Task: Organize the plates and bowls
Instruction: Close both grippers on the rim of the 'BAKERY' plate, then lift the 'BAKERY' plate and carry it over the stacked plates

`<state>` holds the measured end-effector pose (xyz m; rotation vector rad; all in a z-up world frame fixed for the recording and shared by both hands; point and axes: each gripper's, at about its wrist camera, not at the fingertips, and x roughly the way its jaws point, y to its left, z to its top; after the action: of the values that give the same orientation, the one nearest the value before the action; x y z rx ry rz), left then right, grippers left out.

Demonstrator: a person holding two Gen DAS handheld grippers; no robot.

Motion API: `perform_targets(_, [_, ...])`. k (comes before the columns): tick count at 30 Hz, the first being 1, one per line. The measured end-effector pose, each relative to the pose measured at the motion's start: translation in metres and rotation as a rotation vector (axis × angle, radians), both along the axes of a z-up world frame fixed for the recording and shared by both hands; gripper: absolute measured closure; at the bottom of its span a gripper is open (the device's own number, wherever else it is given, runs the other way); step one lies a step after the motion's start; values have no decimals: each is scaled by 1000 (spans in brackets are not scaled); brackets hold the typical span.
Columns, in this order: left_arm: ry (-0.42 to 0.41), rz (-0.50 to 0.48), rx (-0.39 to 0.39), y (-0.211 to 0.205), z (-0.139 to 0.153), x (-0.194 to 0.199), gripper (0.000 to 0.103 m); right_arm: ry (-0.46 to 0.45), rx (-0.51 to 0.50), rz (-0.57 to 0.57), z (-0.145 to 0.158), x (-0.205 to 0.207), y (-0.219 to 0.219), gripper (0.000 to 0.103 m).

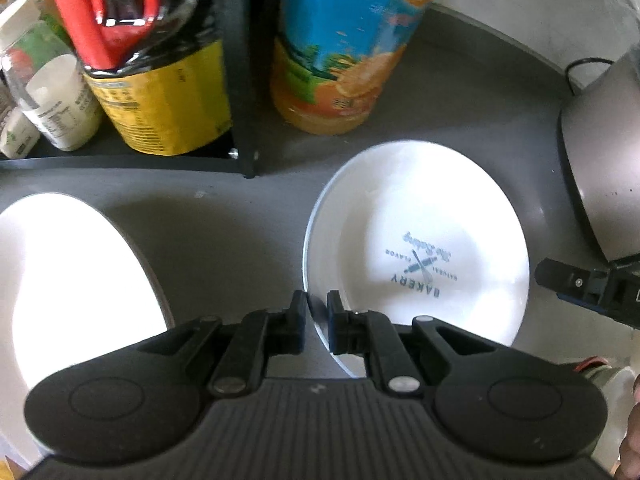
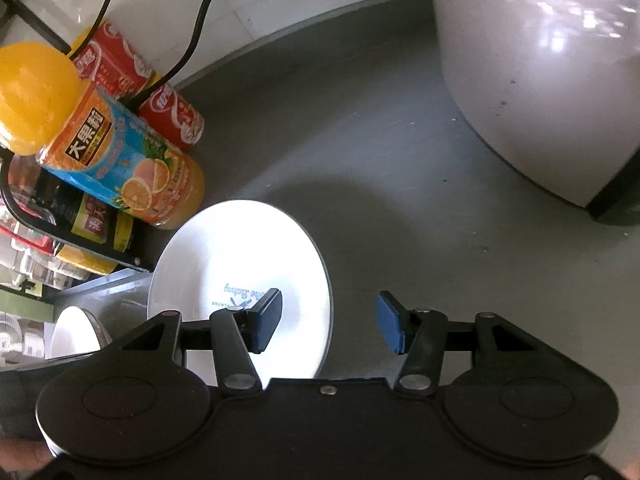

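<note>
A white plate with a "BAKERY" print lies on the grey counter. My left gripper is shut on the plate's near left rim. A second white plate lies to the left. In the right wrist view the printed plate lies under my left finger; my right gripper is open and empty, hovering over the plate's right edge. The second plate shows at the far left there. A finger of the right gripper shows at the right edge of the left wrist view.
A black rack with sauce bottles stands behind. An orange juice bottle stands beside it, with red cans further back. A silver-white appliance stands at the right. Black cables run along the wall.
</note>
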<state>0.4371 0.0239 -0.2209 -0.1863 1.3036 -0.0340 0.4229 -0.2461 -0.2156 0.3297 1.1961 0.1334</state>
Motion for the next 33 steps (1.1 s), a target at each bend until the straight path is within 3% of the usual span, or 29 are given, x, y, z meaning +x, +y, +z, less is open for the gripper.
perform_targets(13, [-8, 86, -38, 13, -4, 1, 94, 90, -3, 47, -26, 24, 9, 51])
perform_targets(17, [-1, 96, -47, 14, -5, 2, 93, 139, -10, 80, -31, 28, 16, 64])
perform_targets(21, [0, 100, -46, 13, -5, 1, 93, 147, -7, 92, -33, 25, 22, 67])
perform_targets(23, [-2, 101, -47, 13, -7, 0, 93, 149, -13, 96, -35, 24, 25, 78])
perform_targets(25, [10, 125, -65, 16, -9, -2, 93, 137, -42, 105, -34, 23, 28, 82])
perform_targets(33, [-14, 152, -97, 21, -6, -12, 94, 68, -45, 134, -18, 20, 25, 88])
